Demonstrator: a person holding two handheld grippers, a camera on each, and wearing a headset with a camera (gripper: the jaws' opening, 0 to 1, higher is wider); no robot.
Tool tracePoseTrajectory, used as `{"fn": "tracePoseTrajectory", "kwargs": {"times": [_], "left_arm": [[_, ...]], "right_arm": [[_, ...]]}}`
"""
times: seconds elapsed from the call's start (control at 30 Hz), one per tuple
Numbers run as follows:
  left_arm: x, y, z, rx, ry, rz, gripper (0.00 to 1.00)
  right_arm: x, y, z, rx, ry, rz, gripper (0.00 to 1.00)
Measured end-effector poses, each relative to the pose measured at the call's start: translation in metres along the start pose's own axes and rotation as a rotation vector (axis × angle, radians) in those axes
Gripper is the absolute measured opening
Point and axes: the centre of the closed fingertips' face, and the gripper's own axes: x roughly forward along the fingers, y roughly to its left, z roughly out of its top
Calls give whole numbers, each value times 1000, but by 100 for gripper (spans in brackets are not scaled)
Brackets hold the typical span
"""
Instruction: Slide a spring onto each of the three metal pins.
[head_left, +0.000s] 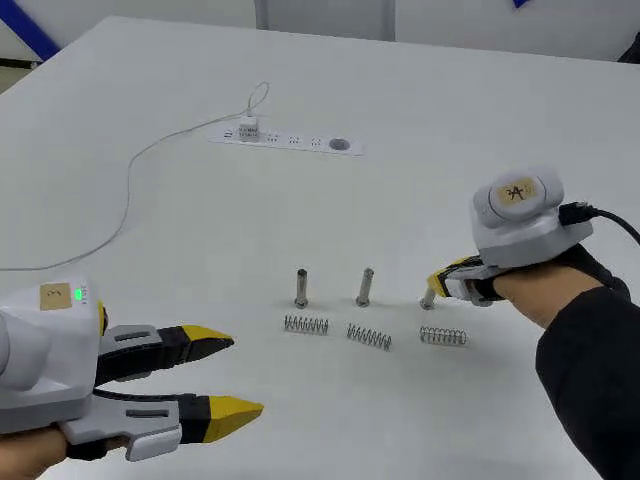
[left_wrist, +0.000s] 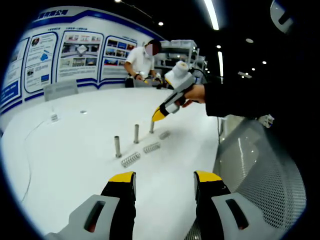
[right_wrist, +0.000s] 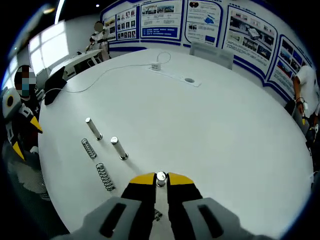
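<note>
Two yellow-tipped jaws of the right gripper (right_wrist: 160, 182) are drawn in narrow, with the round top of the end pin (right_wrist: 160, 177) pinched between their tips. In the head view this pin stands at the right end of the row, its foot on the white bench (head_left: 450, 120). The gripper reaches it from the right, held by a hand in a black sleeve.

Beside it the middle pin (head_left: 365, 287) and the left pin (head_left: 301, 288) stand upright, apart from each other. Three springs lie on their sides on the bench, one just in front of each pin on the near side: the left spring (head_left: 306, 325), the middle spring (head_left: 369, 337) and the right spring (head_left: 443, 336). Each lies close to its pin but apart from it.

The left gripper (head_left: 243, 375) hovers at the near left of the bench, well apart from the row, with its jaws spread wide. In the left gripper view they point toward the pins and springs, with the right gripper beyond them at the far pin.

Farther back on the bench lies a flat white power strip (head_left: 290, 140) with a small white plug (head_left: 247, 128) at its left end. A thin cable (head_left: 130, 180) loops from there and trails away to the left. Poster boards (right_wrist: 210, 25) line the wall beyond the bench.
</note>
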Motion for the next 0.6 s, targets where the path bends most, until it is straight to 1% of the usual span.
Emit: {"fn": "tracePoseTrajectory", "kwargs": {"times": [0.27, 0.43, 0.6], "left_arm": [[0, 0, 1, 1, -4, 1, 48], [1, 1, 2, 1, -3, 2, 48], [2, 0, 3, 4, -3, -1, 48]], "right_arm": [[0, 2, 0, -15, 13, 17, 9], [-2, 2, 1, -24, -1, 20, 11], [-9, 3, 5, -32, -23, 28, 14]]}}
